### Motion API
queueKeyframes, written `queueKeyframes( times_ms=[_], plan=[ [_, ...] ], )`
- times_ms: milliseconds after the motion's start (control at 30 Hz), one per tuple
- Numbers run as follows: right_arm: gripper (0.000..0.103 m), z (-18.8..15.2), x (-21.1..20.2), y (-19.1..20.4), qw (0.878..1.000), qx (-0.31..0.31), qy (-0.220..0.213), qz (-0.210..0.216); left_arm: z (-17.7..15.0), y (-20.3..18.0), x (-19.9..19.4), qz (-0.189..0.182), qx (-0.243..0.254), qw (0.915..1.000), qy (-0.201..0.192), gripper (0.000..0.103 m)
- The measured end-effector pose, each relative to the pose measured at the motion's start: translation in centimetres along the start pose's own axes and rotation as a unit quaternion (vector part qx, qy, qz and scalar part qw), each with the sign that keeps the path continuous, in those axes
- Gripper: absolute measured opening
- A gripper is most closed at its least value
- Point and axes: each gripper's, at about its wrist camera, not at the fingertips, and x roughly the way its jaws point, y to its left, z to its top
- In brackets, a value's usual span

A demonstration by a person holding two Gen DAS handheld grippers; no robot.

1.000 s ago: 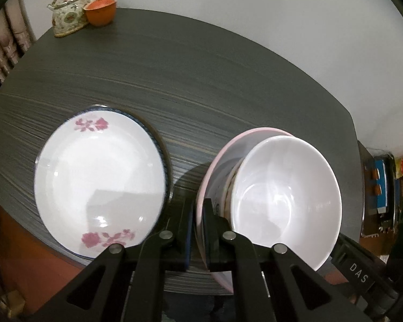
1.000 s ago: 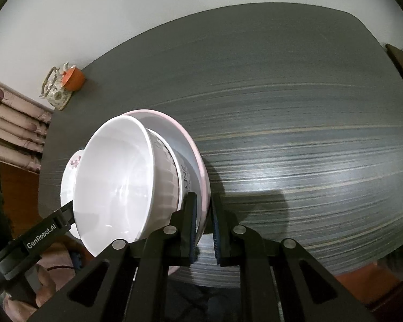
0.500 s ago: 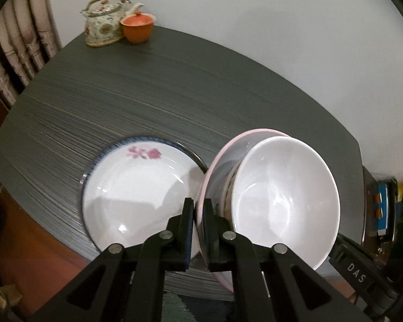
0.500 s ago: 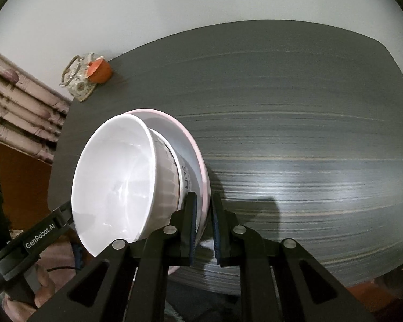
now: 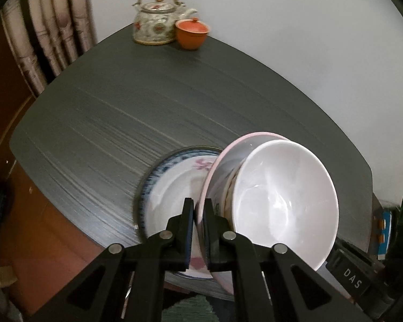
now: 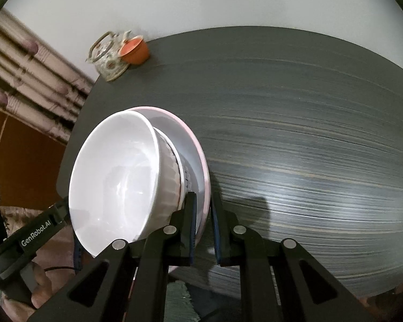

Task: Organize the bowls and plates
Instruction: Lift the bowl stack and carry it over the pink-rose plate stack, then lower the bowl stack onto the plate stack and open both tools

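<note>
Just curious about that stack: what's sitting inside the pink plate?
A white bowl sits in the pink plate, with another bowl nested beneath it. That lower bowl is mostly covered, so its inside stays unseen.

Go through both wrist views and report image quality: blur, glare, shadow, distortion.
Left wrist view: the blue-rimmed plate is smeared by motion blur, while the white bowl and teapot stay fairly sharp; soft glare inside the bowl. Right wrist view: streaky glare on the table, a dark shadow beside the pink plate, curtain blurred. Fisheye bends the table edges in both.
</note>
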Motion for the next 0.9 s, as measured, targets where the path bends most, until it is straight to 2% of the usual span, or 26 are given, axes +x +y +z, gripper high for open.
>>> queueKeyframes(
  times_ms=[400,600,633,900],
  plan=[
    [0.013,-0.6,2.6,2.9,0.999,-0.016,0.029,-0.002,-0.4,2.6,0.7,-0.002,-0.018,0.9998,0.013,0.005],
    [0.013,-0.6,2.8,3.0,0.999,-0.016,0.030,-0.008,-0.4,3.2,1.0,-0.005,-0.020,0.9996,0.019,0.005],
    [0.013,-0.7,2.7,2.9,0.999,-0.016,0.031,-0.009,-0.4,3.2,1.2,-0.020,-0.016,0.9994,0.024,0.005],
    [0.013,-0.7,3.8,2.9,0.999,-0.009,0.038,-0.014,-0.2,3.5,1.6,-0.023,-0.017,0.9994,0.019,0.005]
  ],
)
